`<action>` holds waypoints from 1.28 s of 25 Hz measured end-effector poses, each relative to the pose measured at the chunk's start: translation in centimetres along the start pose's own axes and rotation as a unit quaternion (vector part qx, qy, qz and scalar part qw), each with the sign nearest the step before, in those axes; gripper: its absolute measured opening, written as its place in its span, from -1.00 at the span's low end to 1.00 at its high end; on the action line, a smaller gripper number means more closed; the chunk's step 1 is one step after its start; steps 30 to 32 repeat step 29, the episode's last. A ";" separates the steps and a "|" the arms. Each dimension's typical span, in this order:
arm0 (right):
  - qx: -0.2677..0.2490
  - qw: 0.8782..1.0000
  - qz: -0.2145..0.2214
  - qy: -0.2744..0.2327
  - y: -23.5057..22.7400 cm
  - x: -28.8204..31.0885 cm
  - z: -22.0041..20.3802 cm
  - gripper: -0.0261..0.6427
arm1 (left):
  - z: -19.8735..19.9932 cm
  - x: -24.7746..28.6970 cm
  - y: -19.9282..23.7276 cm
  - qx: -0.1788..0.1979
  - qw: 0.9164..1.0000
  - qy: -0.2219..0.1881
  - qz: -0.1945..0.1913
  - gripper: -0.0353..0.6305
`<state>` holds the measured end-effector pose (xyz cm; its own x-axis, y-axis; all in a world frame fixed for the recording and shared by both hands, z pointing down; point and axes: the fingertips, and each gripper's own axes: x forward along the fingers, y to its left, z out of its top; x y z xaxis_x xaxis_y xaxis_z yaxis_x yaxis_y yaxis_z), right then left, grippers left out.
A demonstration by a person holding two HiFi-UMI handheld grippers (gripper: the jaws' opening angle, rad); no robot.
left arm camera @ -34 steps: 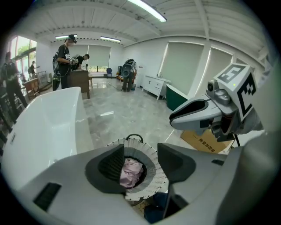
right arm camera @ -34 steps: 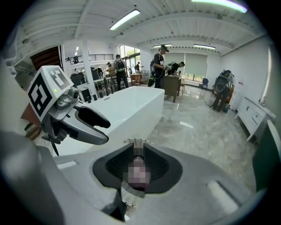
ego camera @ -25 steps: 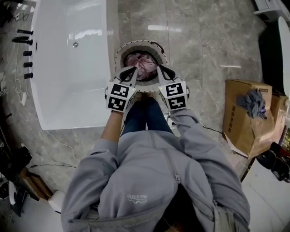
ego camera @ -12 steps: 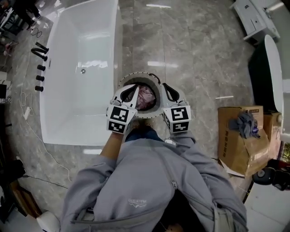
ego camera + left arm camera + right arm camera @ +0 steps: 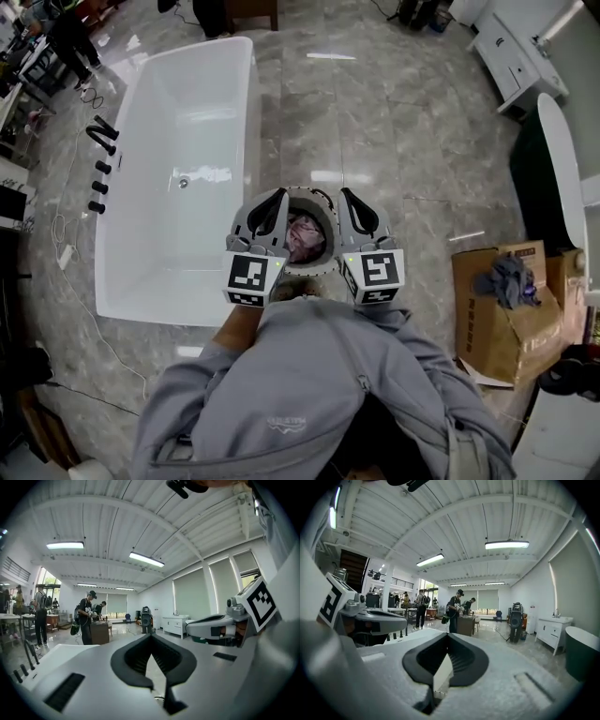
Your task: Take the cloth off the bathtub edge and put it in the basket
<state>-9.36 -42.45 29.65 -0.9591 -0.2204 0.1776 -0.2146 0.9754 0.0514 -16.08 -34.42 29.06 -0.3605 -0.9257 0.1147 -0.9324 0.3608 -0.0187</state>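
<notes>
The round basket stands on the floor beside the white bathtub, with pinkish cloth bunched inside it. The bathtub edge shows no cloth on it. My left gripper and right gripper hang side by side above the basket, one over each side of its rim. Both are shut with nothing between their jaws. In the left gripper view, the left gripper points level into the room, and the right gripper does the same in its own view.
Black taps stand on the floor left of the bathtub. A cardboard box with a grey cloth on it sits at the right. A dark tub and a white cabinet are far right. People stand far off in the room.
Both grippers have risen from the basket's mouth and tipped up to level, still shut and empty. The view has swung up, so more floor beyond the bathtub shows. The cloth stays in the basket.
</notes>
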 end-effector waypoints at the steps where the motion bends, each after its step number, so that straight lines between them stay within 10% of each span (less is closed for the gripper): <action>1: -0.001 1.000 -0.001 -0.006 0.0 -0.2 0.3 -0.91 | 0.6 -0.3 0.1 0.003 1.000 -0.010 0.007 -0.88; 32: -0.012 0.999 0.021 -0.027 0.9 0.4 0.5 -0.91 | 0.4 -0.7 0.1 0.010 0.999 -0.031 0.018 -0.88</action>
